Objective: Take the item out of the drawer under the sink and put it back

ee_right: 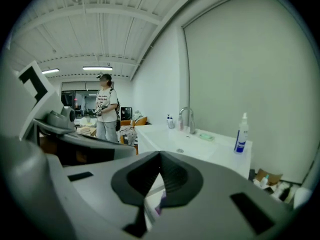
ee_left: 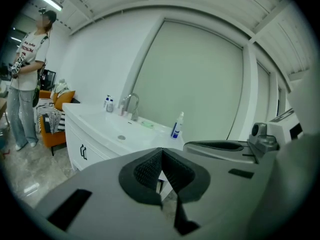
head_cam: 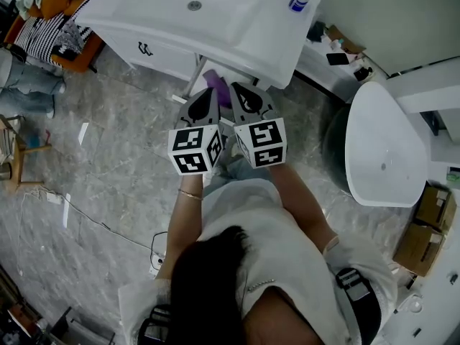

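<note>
head view: both tools shut and empty above the open drawer, item not yet lifted out

the left tool [head_cam: 208, 94] and right tool [head_cam: 241, 90] are held side by side in front of the sink [head_cam: 237, 38]. each has its jaws pinched together with nothing between them, as both gripper views confirm. the purple item [head_cam: 218, 85] lies in the pulled-out drawer [head_cam: 188, 85] under the white surface, just beyond and below the tool tips. what it is made of cannot be told from here. the step in hand looks like the reach for it. to do that well, one tool probably needs to spread its jaws before dipping in. it should come down from above, clear of the drawer wall and the surface's edge, then close on the item's middle. the other tool is best kept out of the way.
</note>
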A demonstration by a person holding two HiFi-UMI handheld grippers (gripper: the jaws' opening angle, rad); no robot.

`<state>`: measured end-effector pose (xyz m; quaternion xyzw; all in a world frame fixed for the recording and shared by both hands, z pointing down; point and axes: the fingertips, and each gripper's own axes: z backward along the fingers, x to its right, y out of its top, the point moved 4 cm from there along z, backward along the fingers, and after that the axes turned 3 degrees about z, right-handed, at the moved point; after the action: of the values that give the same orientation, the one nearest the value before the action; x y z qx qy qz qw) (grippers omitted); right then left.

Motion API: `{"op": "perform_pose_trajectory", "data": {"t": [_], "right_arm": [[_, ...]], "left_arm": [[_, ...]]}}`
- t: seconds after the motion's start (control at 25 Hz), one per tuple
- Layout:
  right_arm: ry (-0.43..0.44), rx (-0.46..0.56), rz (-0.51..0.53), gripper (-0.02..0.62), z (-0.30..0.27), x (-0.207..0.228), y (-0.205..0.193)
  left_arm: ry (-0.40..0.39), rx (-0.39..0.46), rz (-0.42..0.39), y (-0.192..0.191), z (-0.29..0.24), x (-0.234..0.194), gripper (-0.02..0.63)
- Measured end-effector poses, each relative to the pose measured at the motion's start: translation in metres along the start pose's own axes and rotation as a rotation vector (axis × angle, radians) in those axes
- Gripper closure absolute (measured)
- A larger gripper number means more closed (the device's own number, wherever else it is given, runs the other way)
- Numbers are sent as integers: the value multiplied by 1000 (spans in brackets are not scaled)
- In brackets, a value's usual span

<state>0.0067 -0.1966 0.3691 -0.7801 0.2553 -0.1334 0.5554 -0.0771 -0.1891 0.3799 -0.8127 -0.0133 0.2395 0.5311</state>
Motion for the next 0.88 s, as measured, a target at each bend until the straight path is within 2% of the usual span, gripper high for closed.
{"op": "perform_pose_trajectory", "data": {"t": [0.16,0.56,0.76,0.88], "right_arm": [[1,6,19,580,1,0,3],[32,-23,-17,580,-6,5,-8],[58,-108,-10,575,-23,11,-30],[78,-156,-41,559,-33,13,-44]], "left_arm": [[-1,-9,-17,0,-3,3,603],[27,-33,11,-11,-12,-1,603],[72,-70,32,-22,-24,-13,603],[98,-93,53,-29,-31,-23,603]]}}
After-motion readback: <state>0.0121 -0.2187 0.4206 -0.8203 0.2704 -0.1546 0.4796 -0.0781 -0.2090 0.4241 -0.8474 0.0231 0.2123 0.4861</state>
